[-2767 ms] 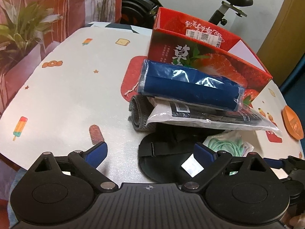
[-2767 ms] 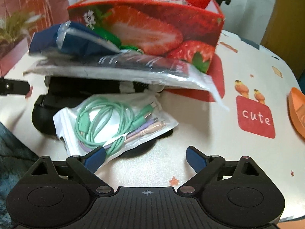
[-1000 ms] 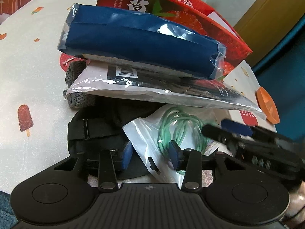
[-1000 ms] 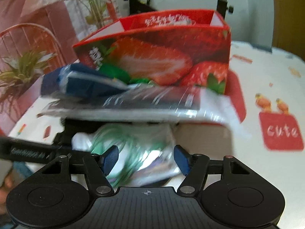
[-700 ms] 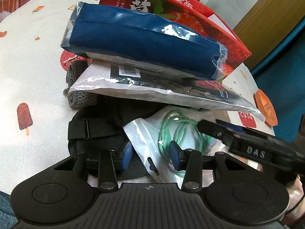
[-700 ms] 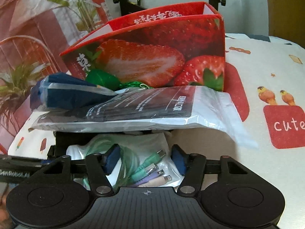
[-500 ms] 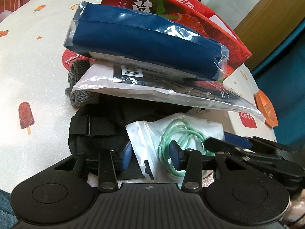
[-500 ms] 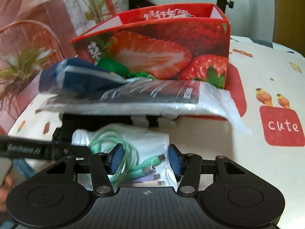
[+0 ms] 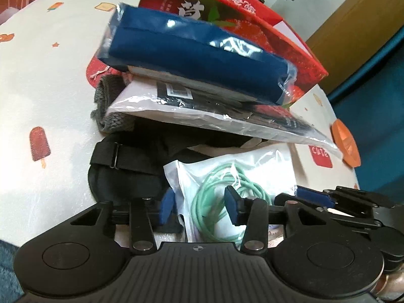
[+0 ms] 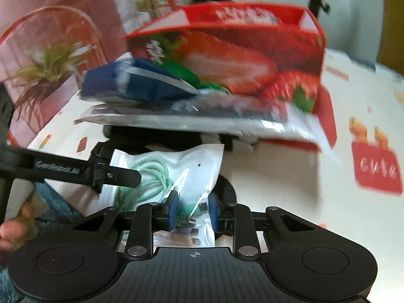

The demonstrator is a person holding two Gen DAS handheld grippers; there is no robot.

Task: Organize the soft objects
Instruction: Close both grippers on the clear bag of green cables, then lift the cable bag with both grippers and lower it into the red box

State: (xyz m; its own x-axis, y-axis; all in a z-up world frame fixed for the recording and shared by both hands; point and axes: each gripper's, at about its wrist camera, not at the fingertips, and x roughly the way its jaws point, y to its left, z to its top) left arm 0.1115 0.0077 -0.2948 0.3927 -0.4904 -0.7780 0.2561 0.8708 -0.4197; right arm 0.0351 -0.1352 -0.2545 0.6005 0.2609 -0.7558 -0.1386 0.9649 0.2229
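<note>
A clear bag of green cables (image 9: 227, 174) (image 10: 171, 166) lies at the near edge of the pile on the table. My left gripper (image 9: 199, 205) is shut on its left part. My right gripper (image 10: 193, 208) is shut on its near end and also shows in the left wrist view (image 9: 313, 197). Behind the bag lie a black strapped pad (image 9: 121, 166), a flat clear package with dark contents (image 9: 214, 116) (image 10: 214, 118), and a blue folded cloth in plastic (image 9: 197, 55) (image 10: 131, 83) on top. A red strawberry box (image 9: 227, 7) (image 10: 240, 50) stands behind the pile.
A grey knitted item (image 9: 111, 116) pokes out at the pile's left. An orange dish (image 9: 346, 141) sits at the table's right edge. A potted plant (image 10: 48, 68) stands beyond the table at left. The tablecloth (image 9: 50, 88) shows cartoon prints.
Both grippers have closed further on the cable bag. The right gripper's jaws narrowed a lot, and the bag has risen and crumpled between them. The right view is blurred by motion.
</note>
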